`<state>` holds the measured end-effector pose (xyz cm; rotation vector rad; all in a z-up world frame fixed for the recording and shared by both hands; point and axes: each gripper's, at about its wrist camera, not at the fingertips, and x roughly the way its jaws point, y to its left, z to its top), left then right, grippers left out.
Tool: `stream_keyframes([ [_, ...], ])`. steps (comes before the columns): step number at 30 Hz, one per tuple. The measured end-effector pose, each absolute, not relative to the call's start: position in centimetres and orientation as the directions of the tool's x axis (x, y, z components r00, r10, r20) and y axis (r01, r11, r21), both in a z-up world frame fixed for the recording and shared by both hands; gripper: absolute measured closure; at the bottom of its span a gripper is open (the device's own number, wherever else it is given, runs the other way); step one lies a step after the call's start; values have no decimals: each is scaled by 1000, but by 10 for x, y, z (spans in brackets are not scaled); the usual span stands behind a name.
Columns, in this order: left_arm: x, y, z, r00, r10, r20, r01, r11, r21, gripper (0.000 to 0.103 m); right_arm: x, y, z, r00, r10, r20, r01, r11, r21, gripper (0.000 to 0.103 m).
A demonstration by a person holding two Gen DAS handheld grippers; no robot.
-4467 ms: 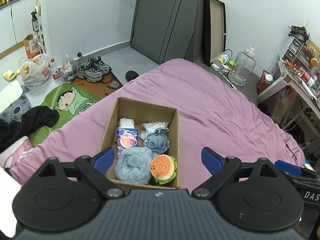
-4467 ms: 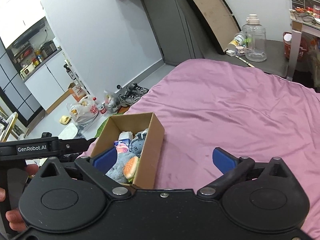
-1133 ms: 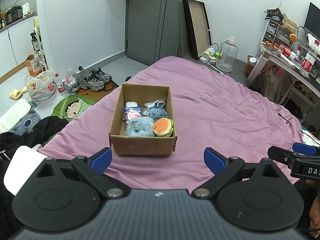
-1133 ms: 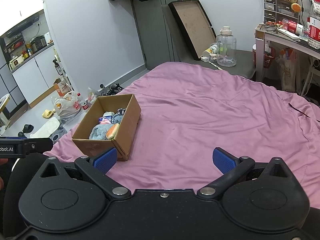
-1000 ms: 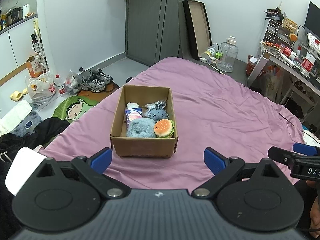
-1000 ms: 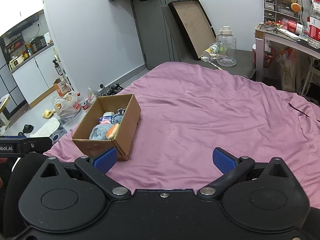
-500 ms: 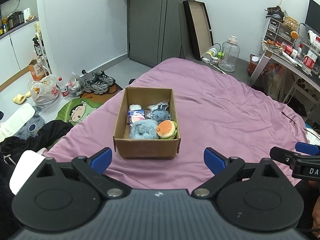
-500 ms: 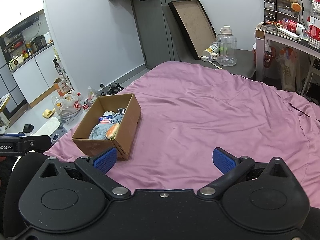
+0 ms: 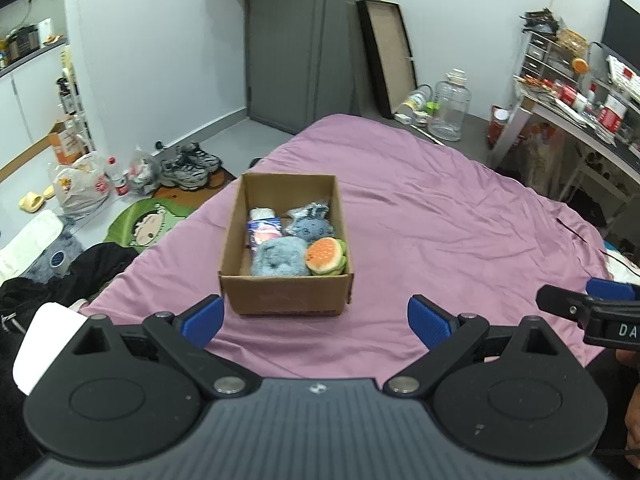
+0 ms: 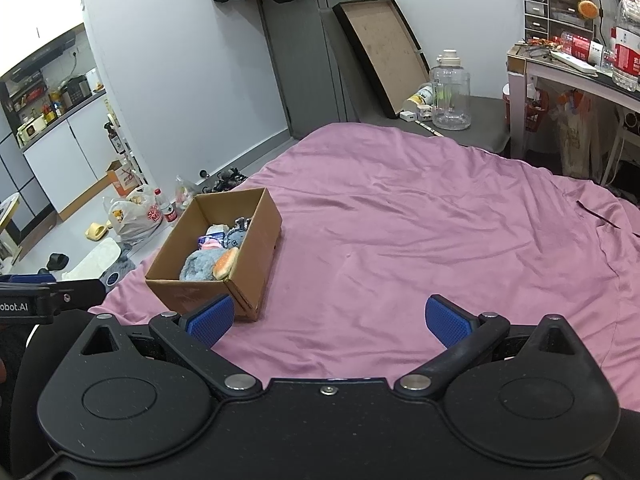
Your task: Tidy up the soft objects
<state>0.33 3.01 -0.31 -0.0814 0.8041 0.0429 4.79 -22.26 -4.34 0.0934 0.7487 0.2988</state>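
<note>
Plushies [image 9: 298, 246] in box [image 9: 286, 298] on bed, both grippers wide, empty.

One cardboard box [image 9: 285, 300], two blue plushies [image 9: 280, 261], one burger plush [image 9: 325, 256].

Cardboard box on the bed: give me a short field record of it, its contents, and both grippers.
container: cardboard box, open top, on the purple bedsheet
contents: burger plush, fluffy blue plush, grey-blue plush, pink-and-blue packet
loose items on sheet: none visible
left gripper: jaws wide apart, holding nothing, short of the box
right gripper: jaws wide apart, holding nothing, over bare sheet to the right of the box
task state: soft items all inside the box
</note>
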Motion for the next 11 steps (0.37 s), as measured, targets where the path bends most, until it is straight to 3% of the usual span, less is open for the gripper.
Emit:
stream_keyframes([
  [11,9,16,-7,688,29,-726,-68,997,-24,5,48,-229,-42,690,323,-648,-240,947,216,0],
])
